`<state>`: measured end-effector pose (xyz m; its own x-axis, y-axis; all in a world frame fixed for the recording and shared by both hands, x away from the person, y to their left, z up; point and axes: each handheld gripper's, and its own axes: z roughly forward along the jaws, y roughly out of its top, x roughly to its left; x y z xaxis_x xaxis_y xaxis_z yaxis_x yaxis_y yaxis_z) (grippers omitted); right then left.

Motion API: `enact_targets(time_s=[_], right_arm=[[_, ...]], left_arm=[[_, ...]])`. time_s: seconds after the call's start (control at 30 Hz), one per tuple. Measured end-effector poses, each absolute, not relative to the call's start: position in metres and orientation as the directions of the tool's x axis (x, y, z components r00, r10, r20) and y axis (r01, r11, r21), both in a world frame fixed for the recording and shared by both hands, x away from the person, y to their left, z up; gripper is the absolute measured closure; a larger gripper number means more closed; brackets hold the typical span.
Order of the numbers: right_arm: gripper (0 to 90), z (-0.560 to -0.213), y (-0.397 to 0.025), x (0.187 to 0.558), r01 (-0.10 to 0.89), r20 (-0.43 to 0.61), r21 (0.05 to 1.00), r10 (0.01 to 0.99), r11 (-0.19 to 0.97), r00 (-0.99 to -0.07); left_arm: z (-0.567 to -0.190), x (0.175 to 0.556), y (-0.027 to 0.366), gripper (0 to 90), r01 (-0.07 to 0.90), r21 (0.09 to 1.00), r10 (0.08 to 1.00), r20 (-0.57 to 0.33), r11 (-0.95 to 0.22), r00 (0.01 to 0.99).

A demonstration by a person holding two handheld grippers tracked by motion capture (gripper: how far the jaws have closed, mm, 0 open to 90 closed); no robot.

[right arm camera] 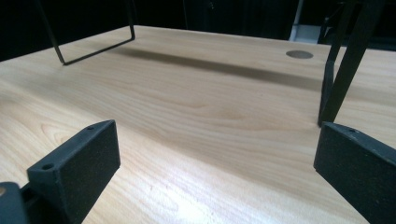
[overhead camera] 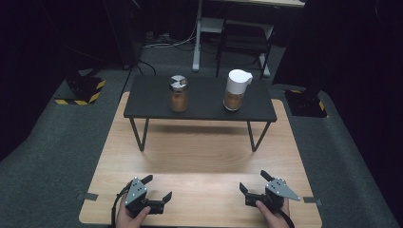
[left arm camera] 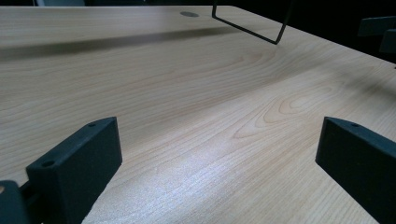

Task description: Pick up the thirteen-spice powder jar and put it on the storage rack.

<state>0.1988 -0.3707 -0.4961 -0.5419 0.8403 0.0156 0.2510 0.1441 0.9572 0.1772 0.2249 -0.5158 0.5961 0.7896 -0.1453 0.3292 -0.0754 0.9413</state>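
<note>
Two jars [overhead camera: 179, 94] [overhead camera: 235, 90] on the black shelf [overhead camera: 199, 102] appear from above; both tongs [overhead camera: 157, 187] [overhead camera: 253, 181] gape empty over wood.

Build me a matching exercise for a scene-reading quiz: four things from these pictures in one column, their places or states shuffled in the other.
Things:
1. glass jar with silver lid
2. white-topped pitcher
3. left gripper
4. black raised shelf

Places or states:
A. stands on hairpin legs on the wooden table
B. on the shelf's right part
C. open, at the table's near edge
D. on the shelf's left part

Pairs: 1-D, 2-B, 3-C, 4-A
</note>
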Motion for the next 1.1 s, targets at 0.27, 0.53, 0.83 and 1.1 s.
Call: enact_targets(time_s=[0.27, 0.53, 0.83, 1.1], right_arm=[[0.1, -0.4973, -0.3699, 0.1964, 0.270, -0.018, 0.944, 0.844, 0.191, -0.536], [0.3, -0.4961, -0.3701, 0.1955, 0.285, -0.020, 0.937, 0.847, 0.201, -0.532], [0.2, -0.4950, -0.3740, 0.1941, 0.295, -0.010, 0.935, 0.846, 0.197, -0.534], [0.2, -0.4949, -0.3727, 0.1924, 0.281, -0.032, 0.934, 0.837, 0.219, -0.546]], left_arm=[[-0.5160, 0.1776, 0.2258, 0.6, 0.332, 0.941, 0.789, -0.151, -0.070, 0.595], [-0.5156, 0.1782, 0.2261, 0.6, 0.337, 0.939, 0.790, -0.154, -0.069, 0.593], [-0.5164, 0.1779, 0.2245, 0.6, 0.340, 0.939, 0.792, -0.166, -0.056, 0.587], [-0.5157, 0.1751, 0.2221, 0.6, 0.337, 0.939, 0.796, -0.156, -0.063, 0.585]])
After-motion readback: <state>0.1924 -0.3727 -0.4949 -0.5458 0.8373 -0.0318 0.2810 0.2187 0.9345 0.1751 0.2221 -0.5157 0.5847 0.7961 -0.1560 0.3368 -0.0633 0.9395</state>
